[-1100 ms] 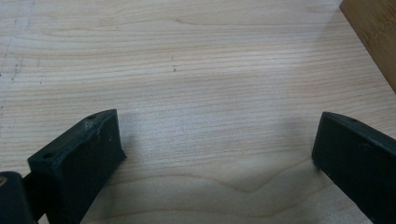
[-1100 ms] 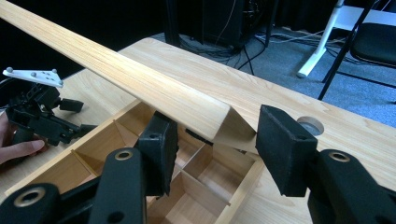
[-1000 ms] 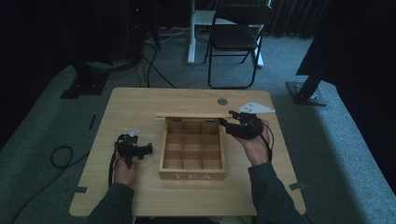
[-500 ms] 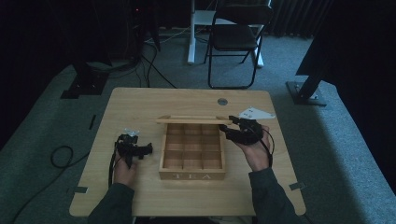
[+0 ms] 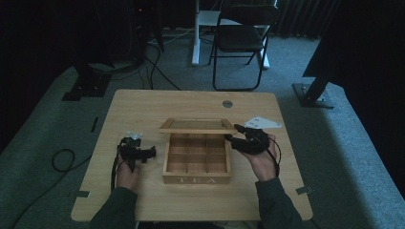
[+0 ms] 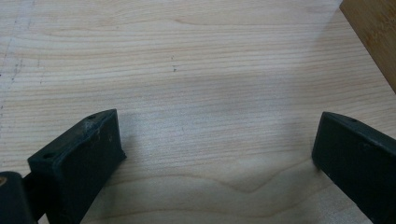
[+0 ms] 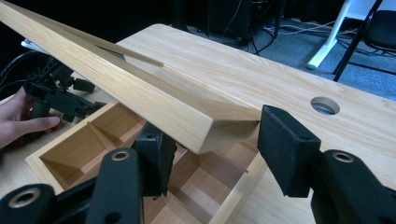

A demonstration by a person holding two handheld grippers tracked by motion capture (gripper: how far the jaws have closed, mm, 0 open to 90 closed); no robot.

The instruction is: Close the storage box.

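A wooden box (image 5: 196, 180) marked TEA stands mid-table, its compartments (image 7: 88, 144) bare. Its hinged lid (image 5: 198, 125) hangs partly raised over the back of the box. My right gripper (image 5: 234, 133) is open at the lid's right front corner (image 7: 224, 126); that corner sits between the jaws and touches the right-hand one. My left gripper (image 5: 152, 151) rests left of the box, open over bare tabletop (image 6: 201, 84), with a box corner (image 6: 373, 32) at the edge of its view. The left gripper (image 7: 60, 95) and its hand also appear beyond the box.
A white card (image 5: 261, 122) lies behind my right hand. A round cable hole (image 5: 228, 103) sits near the table's far edge. A folding chair (image 5: 241, 43) and cables stand on the floor beyond the table.
The lid has tilted down toward the box, showing more of its top face. My right gripper has come down and toward me with it. The left gripper has stayed put.
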